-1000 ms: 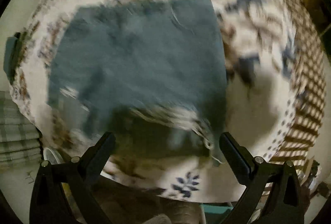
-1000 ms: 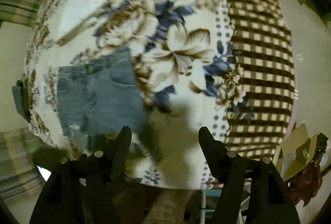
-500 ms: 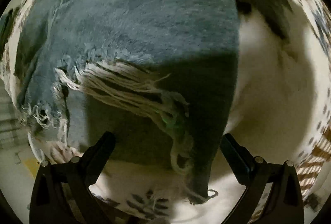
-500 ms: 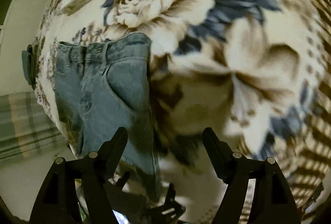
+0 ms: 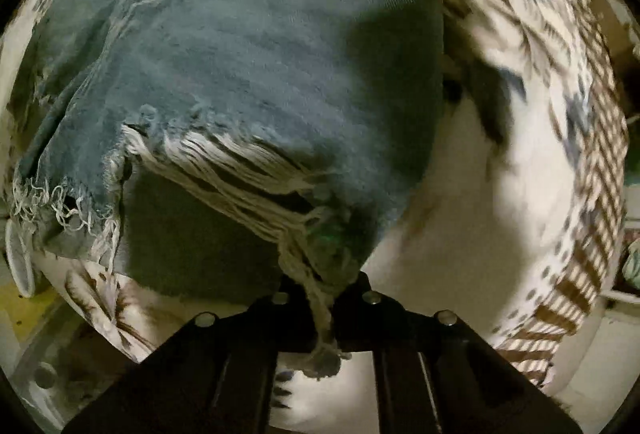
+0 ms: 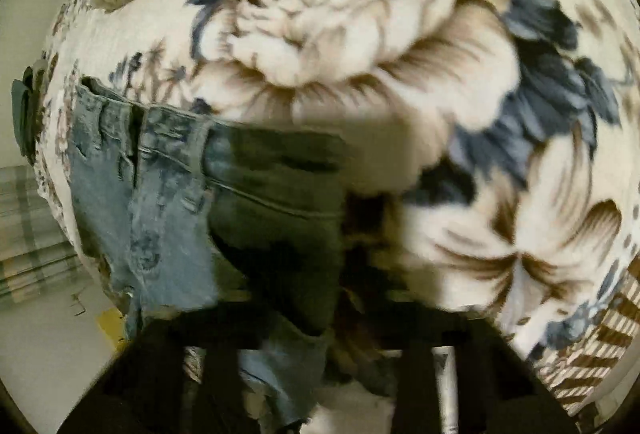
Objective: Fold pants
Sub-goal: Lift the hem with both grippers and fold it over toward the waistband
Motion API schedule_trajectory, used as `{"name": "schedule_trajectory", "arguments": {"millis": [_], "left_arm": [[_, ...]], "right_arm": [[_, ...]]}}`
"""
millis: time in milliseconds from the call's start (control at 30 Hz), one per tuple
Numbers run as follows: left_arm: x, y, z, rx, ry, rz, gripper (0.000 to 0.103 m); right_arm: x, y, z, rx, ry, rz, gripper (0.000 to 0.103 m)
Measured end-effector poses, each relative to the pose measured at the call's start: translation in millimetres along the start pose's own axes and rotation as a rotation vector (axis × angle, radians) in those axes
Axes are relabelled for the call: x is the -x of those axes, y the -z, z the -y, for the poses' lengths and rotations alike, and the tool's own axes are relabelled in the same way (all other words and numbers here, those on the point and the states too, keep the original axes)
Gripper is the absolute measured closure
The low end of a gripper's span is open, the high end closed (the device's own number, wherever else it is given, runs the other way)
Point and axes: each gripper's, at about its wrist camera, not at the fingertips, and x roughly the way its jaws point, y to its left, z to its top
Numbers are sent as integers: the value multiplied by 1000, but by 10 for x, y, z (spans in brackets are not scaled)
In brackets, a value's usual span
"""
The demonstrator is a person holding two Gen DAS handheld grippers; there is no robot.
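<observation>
So, left gripper (image 5: 326,298) pinched tight on the frayed hem corner of the denim shorts (image 5: 256,73) | shorts lie flat on the floral blanket (image 6: 360,33), waistband (image 6: 168,121) far end | right gripper (image 6: 320,346) too blurry, can't tell its grip, hovering by the same hem.

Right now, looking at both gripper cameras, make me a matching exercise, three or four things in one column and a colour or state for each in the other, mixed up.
Things
1. left gripper
2. denim shorts
3. frayed threads
4. blanket

Descriptions
A. cream with big brown and blue flowers
B. faded blue, lying on the blanket
C. shut on the ragged hem
D. whitish, hanging loose across a rip

Pairs: 1-C, 2-B, 3-D, 4-A
</observation>
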Motion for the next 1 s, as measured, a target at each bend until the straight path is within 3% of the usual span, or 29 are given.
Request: {"name": "schedule_trajectory", "arguments": {"millis": [167,400,600,767,1000], "left_arm": [[401,-87,-299,14,49,65,101],[1001,-75,-884,46,106,153,101],[1461,-272,-1216,128,143,220,101],[1652,-447,-1662,195,143,266,101],[1598,-685,-2489,301,115,271,101]], "right_arm": [[176,45,-270,12,48,54,94],[606,158,-538,-5,51,135,96],[996,242,-870,0,46,200,96],[1131,214,-1553,71,48,235,96],[764,-60,-2697,172,69,218,96]]}}
